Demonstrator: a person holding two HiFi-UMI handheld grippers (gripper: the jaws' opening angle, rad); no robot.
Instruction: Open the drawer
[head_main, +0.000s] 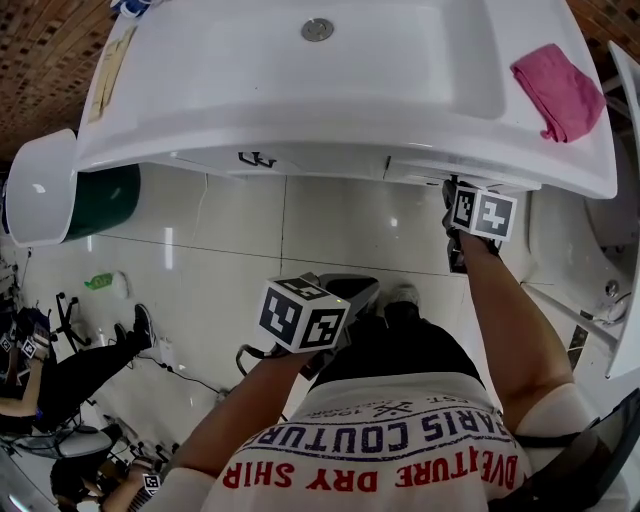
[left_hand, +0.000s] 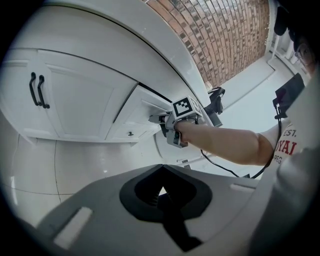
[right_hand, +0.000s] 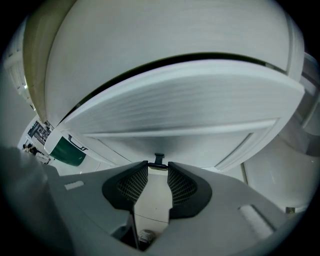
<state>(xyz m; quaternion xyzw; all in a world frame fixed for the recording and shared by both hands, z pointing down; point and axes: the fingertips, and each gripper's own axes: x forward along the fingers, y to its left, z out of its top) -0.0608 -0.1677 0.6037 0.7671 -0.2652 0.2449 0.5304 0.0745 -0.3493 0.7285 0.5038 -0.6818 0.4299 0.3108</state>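
The white vanity's top drawer (left_hand: 145, 106) sits under the counter's right end, with a dark gap along its top and left edges. Its small black handle (right_hand: 159, 160) lies between my right gripper's (right_hand: 158, 167) ribbed fingertips, and the pads press on it from both sides. In the head view that right gripper (head_main: 453, 192) reaches under the counter lip at the drawer front (head_main: 440, 172). My left gripper (head_main: 352, 292) hangs back over the floor, well away from the vanity, its pads (left_hand: 152, 196) together on nothing.
A pink cloth (head_main: 560, 90) lies on the counter's right end beside the sink basin (head_main: 400, 60). Cabinet doors with black handles (left_hand: 37, 90) and a lower drawer with a knob (left_hand: 130, 133) are left of the drawer. A green bin (head_main: 105, 200) stands at the left.
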